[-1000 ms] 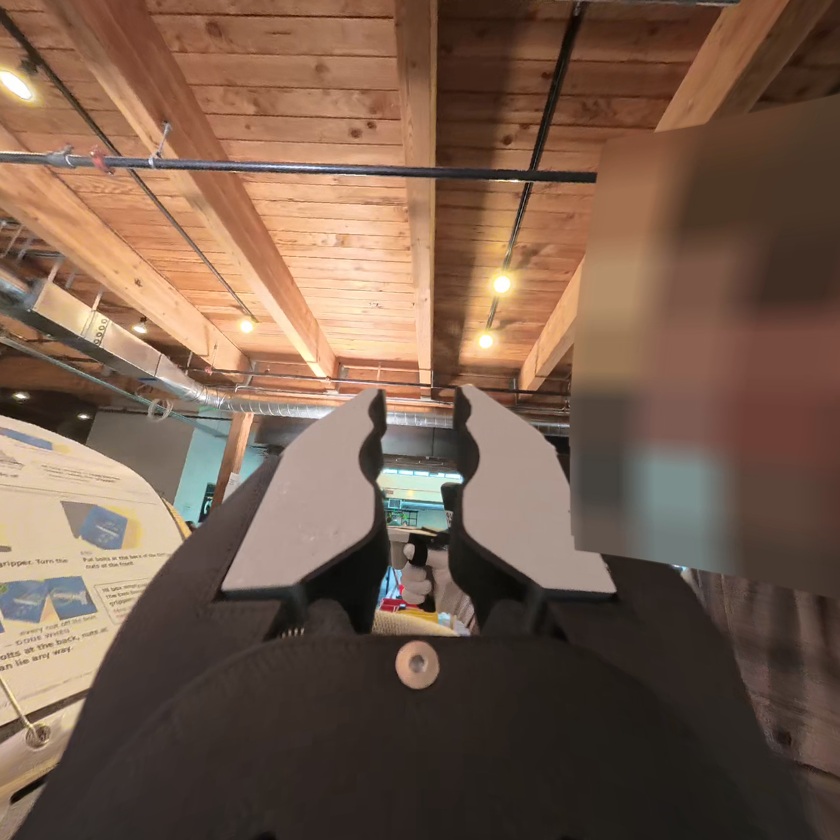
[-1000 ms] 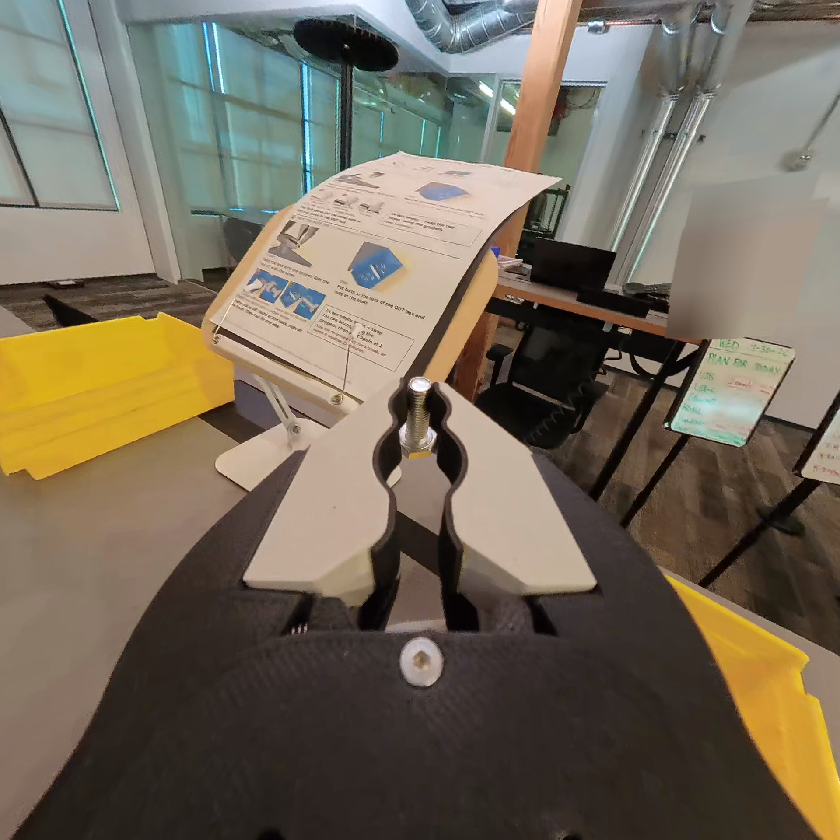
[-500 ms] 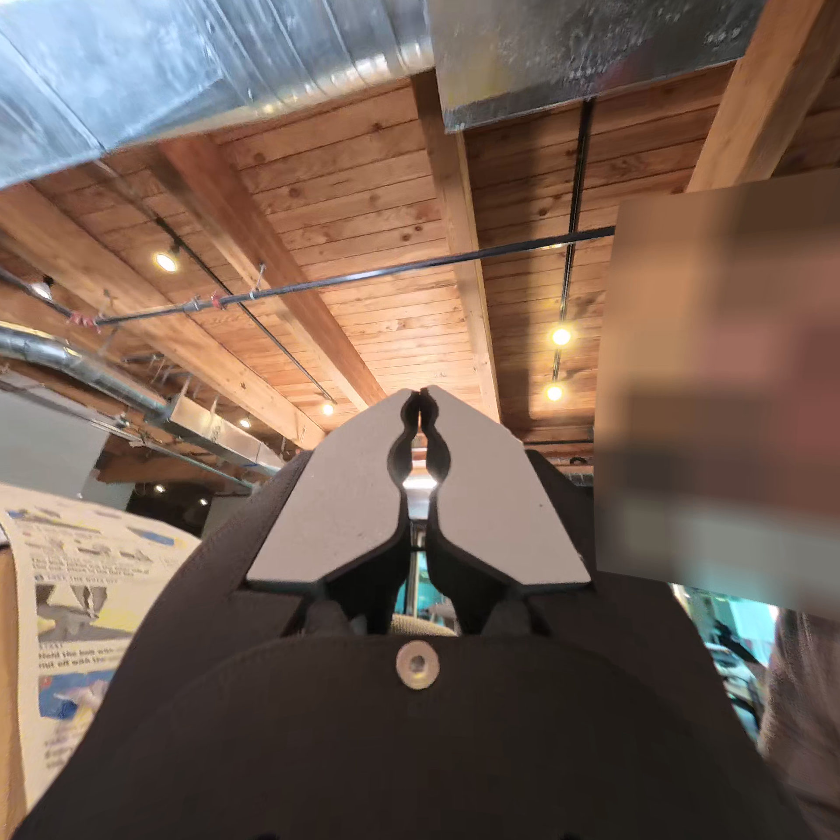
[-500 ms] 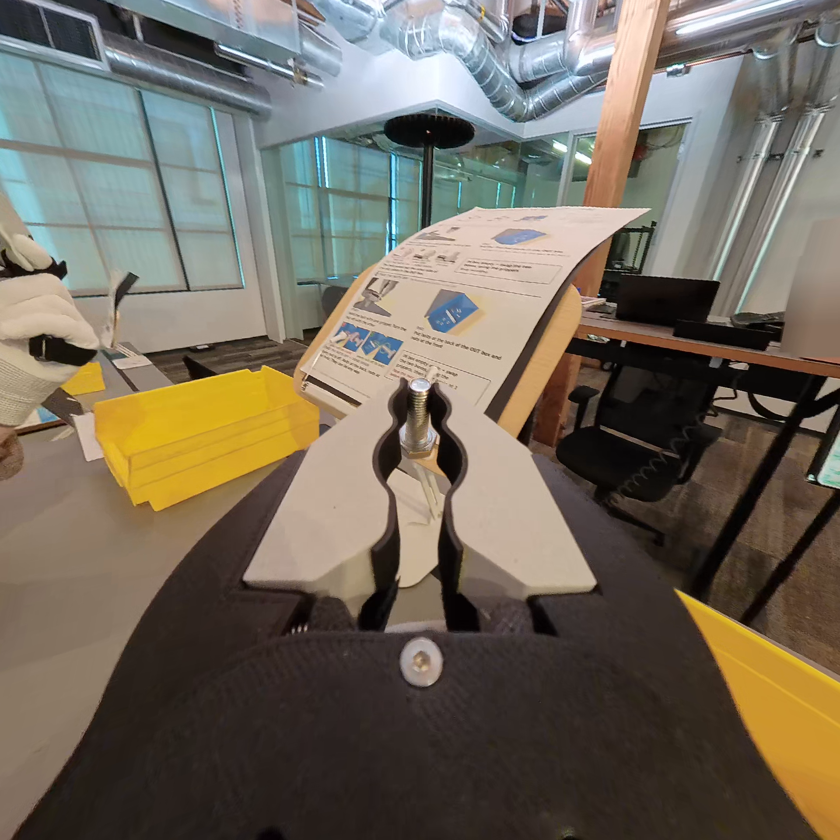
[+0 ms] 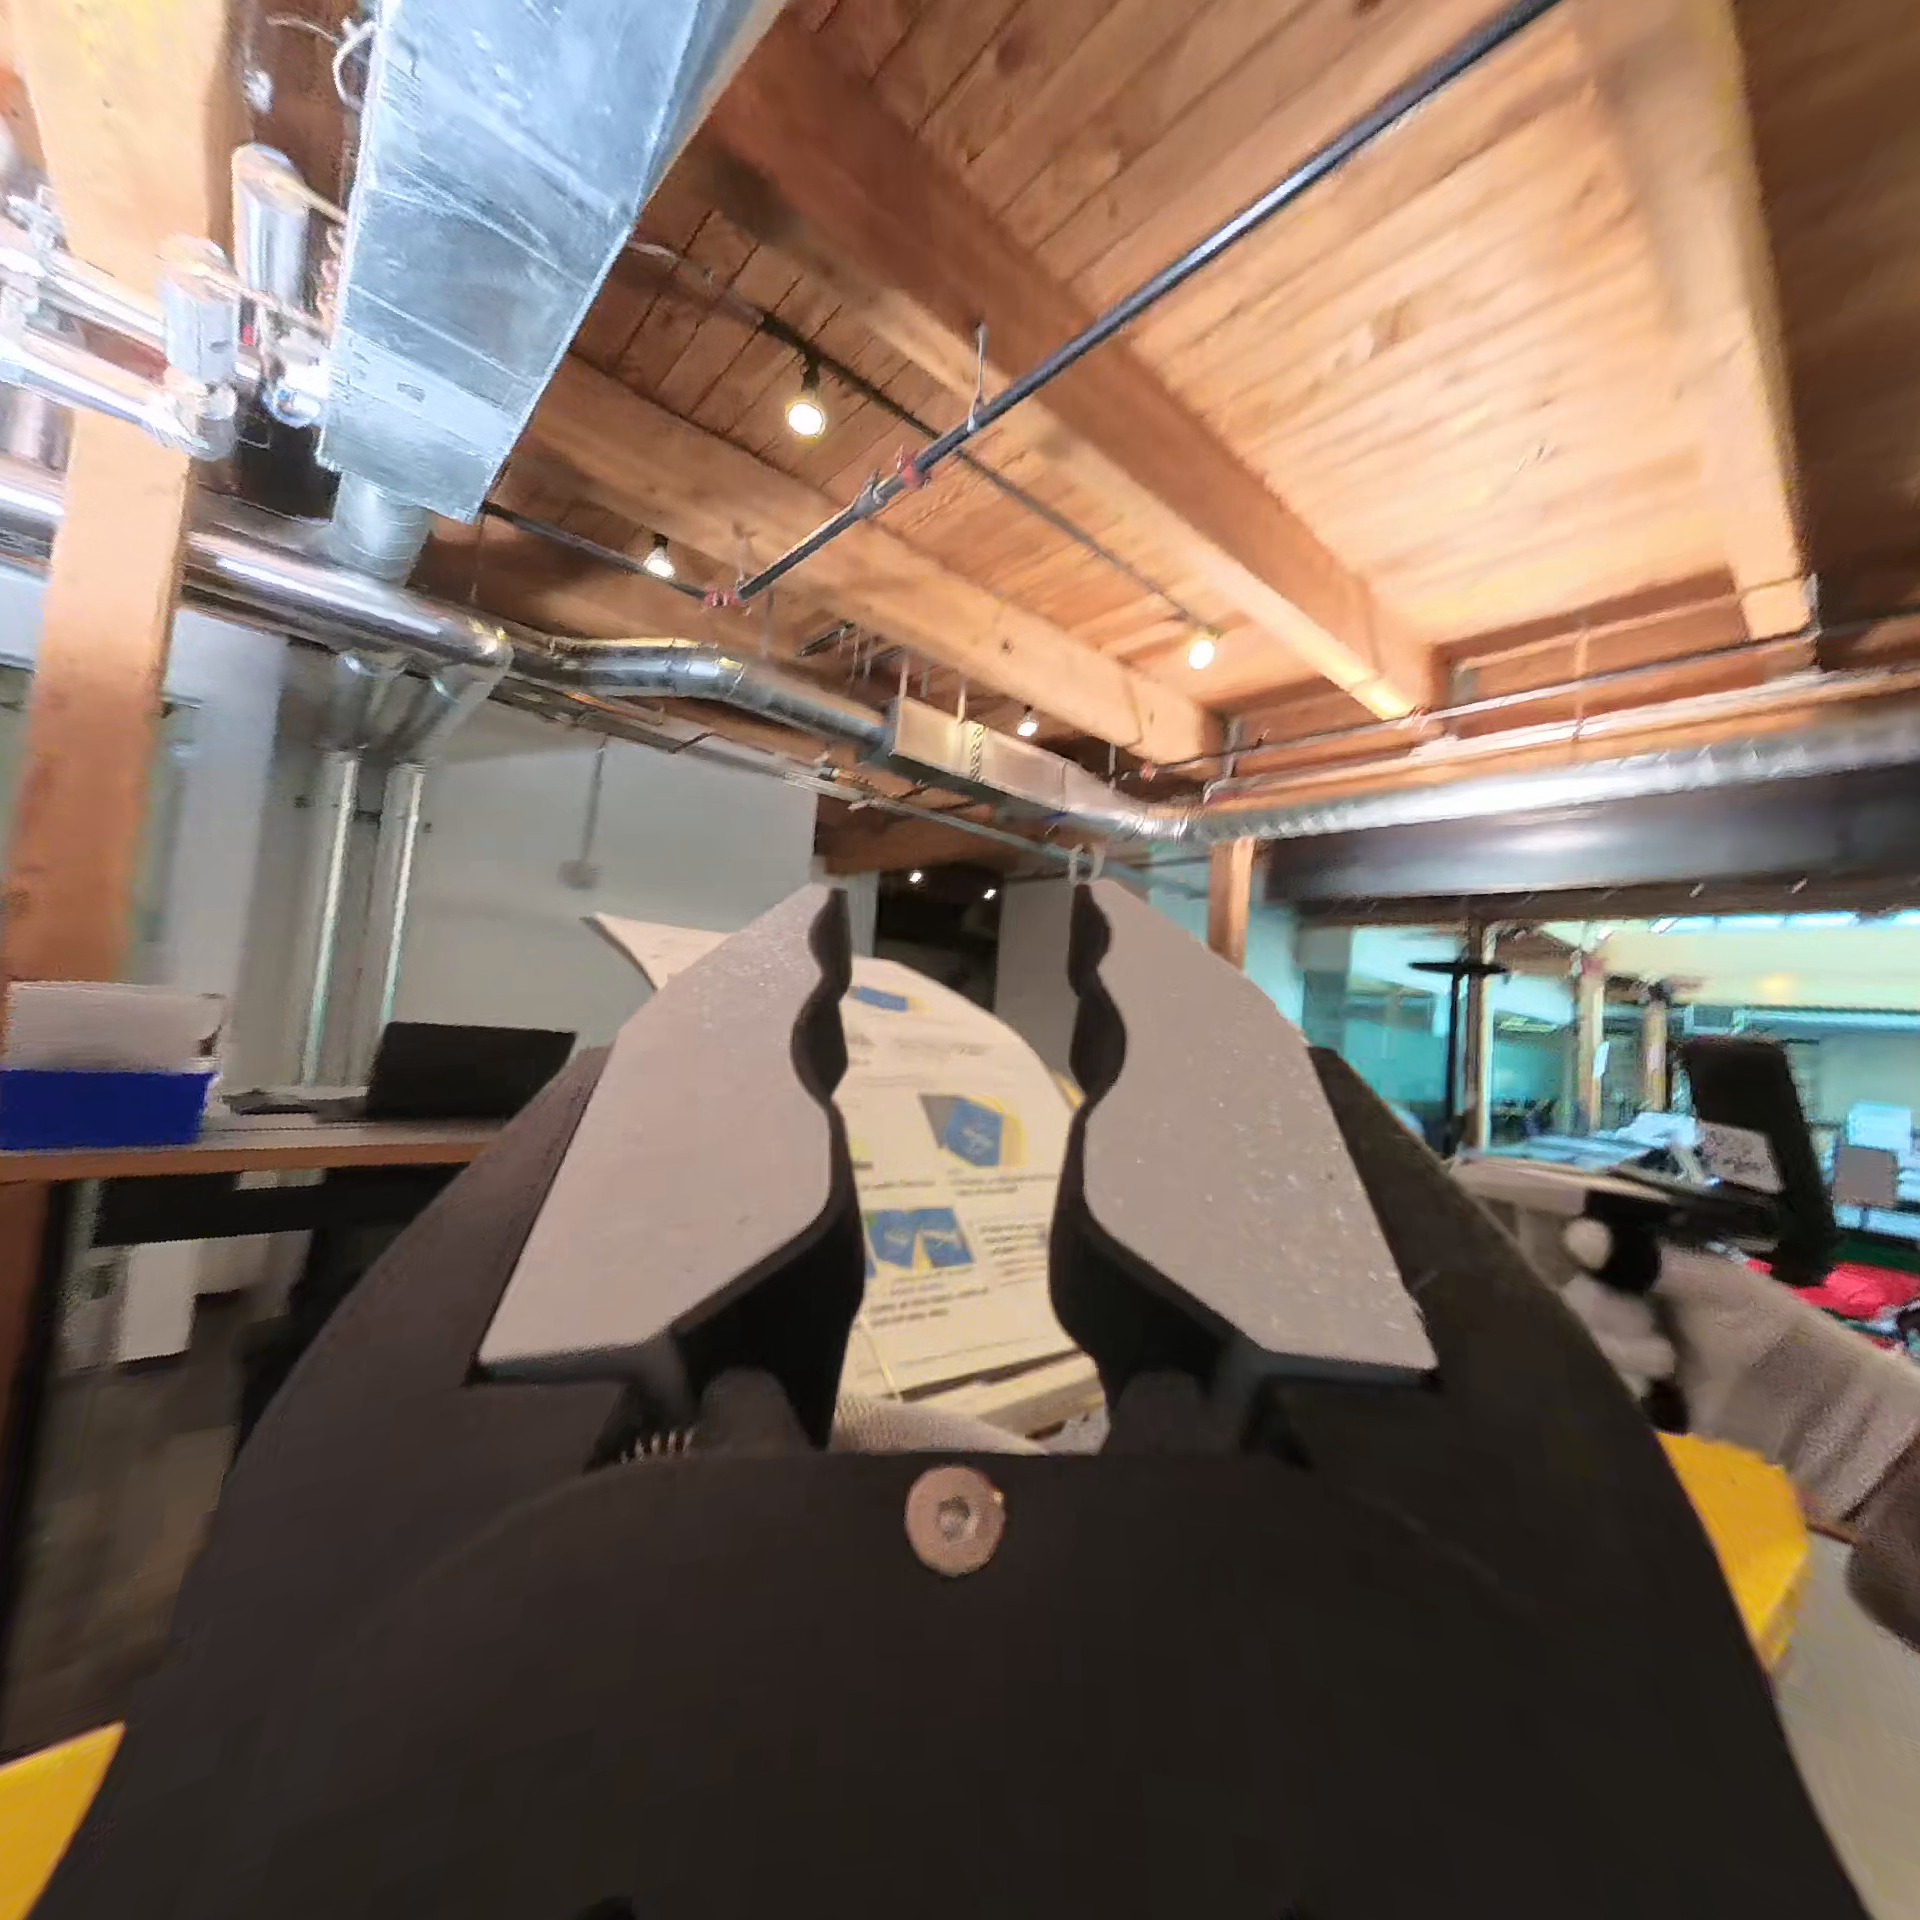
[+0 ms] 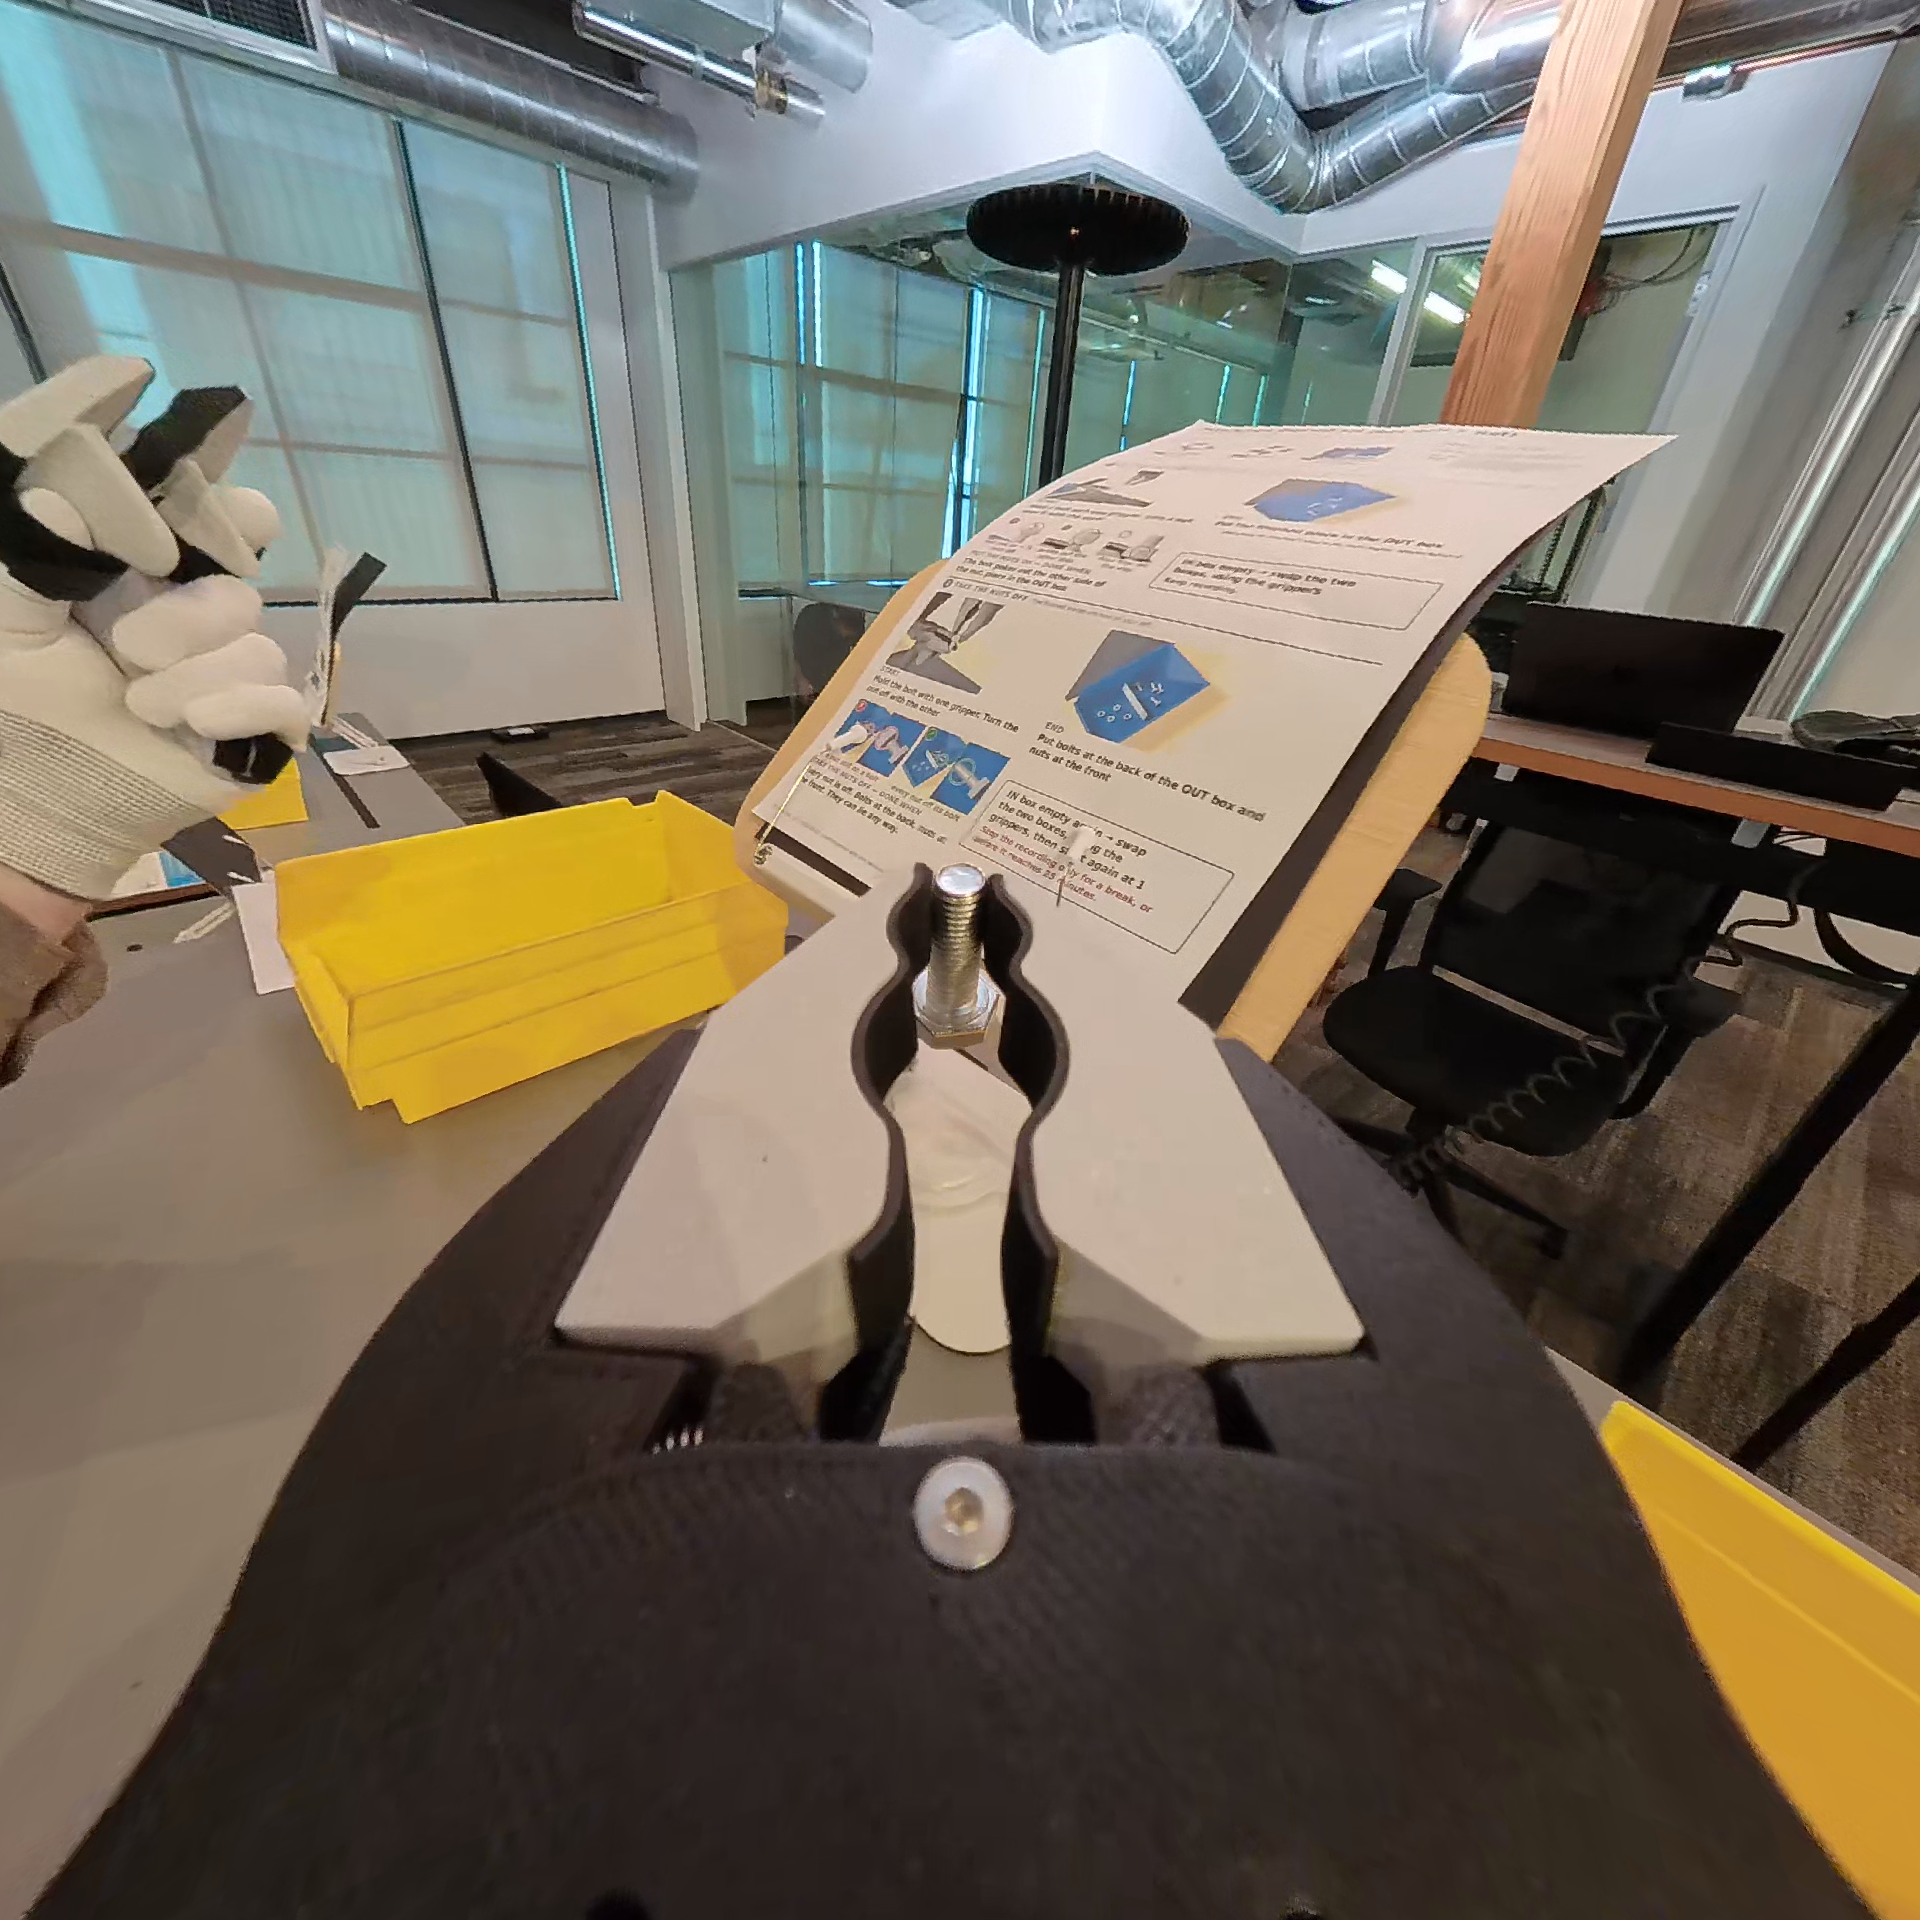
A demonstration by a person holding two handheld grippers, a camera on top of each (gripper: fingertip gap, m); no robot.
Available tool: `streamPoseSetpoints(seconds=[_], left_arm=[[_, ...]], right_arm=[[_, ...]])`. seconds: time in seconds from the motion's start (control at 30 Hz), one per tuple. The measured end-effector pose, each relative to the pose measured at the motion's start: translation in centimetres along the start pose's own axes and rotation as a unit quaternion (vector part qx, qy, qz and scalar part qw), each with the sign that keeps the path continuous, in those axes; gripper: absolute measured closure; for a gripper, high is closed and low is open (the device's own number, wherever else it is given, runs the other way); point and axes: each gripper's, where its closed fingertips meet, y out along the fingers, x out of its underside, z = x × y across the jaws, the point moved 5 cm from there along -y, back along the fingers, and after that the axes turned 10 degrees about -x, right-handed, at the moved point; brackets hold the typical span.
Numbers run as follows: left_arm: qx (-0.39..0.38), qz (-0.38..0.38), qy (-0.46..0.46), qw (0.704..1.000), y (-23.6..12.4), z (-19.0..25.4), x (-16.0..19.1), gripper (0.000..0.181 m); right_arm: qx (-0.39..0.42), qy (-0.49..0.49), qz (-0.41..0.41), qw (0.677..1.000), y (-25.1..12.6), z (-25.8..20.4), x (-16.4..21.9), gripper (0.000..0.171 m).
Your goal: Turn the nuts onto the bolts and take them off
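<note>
My right gripper (image 6: pixel 958 883) is shut on a silver bolt (image 6: pixel 956 951). The bolt's threaded end points forward between the fingertips, and a hex nut (image 6: pixel 956 1013) sits at its base in the wider notch. It is held above the grey table (image 6: pixel 208 1247). My left gripper (image 5: pixel 956 935) is open with nothing between its fingers, raised and pointing toward the instruction sheet (image 5: pixel 966 1174). The right wrist view shows the left gripper (image 6: pixel 135 468) high at the far left in a white-gloved hand. The left wrist view shows the gloved hand (image 5: pixel 1714 1340) that holds the right gripper.
A yellow bin (image 6: pixel 499 935) stands on the table to the left of the bolt. Another yellow bin (image 6: pixel 1766 1662) sits at the lower right. The instruction sheet on its stand (image 6: pixel 1195 675) is right behind the bolt. An office chair (image 6: pixel 1538 1018) and desks lie beyond the table. One gripper's finger ends stand about 40 cm off the other's.
My left gripper closed on air half a second ago and has opened again. It swung down from facing the ceiling to face the sheet. My right gripper kept its hold on the bolt.
</note>
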Motion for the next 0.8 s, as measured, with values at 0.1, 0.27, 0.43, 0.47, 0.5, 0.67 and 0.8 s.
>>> streamPoseSetpoints(seconds=[0.1,0.27,0.43,0.47,0.5,0.67,0.8], left_arm=[[-0.022,-0.034,0.028,0.999,0.6,0.0,1.5,0.145],[-0.011,-0.053,0.045,0.997,1.1,0.8,3.0,0.146],[-0.012,-0.068,0.035,0.997,1.3,0.7,4.0,0.147],[-0.010,-0.069,0.027,0.997,1.4,0.7,4.2,0.147],[-0.010,-0.070,0.022,0.997,1.4,0.6,4.5,0.147],[-0.003,-0.087,0.018,0.996,1.6,0.7,5.4,0.147],[-0.001,-0.094,0.024,0.995,1.6,0.8,5.5,0.149]], right_arm=[[0.012,0.000,-0.010,1.000,-0.6,0.5,0.2,0.164],[0.055,0.008,-0.045,0.997,-2.5,2.2,1.1,0.164],[0.104,0.032,-0.046,0.993,-5.1,4.5,1.9,0.164],[0.116,0.043,-0.041,0.992,-5.6,4.9,2.0,0.164],[0.130,0.054,-0.035,0.989,-6.1,5.4,2.2,0.164],[0.208,0.072,-0.059,0.974,-8.6,8.1,4.5,0.164],[0.245,0.094,-0.089,0.961,-10.4,10.1,6.7,0.164]])
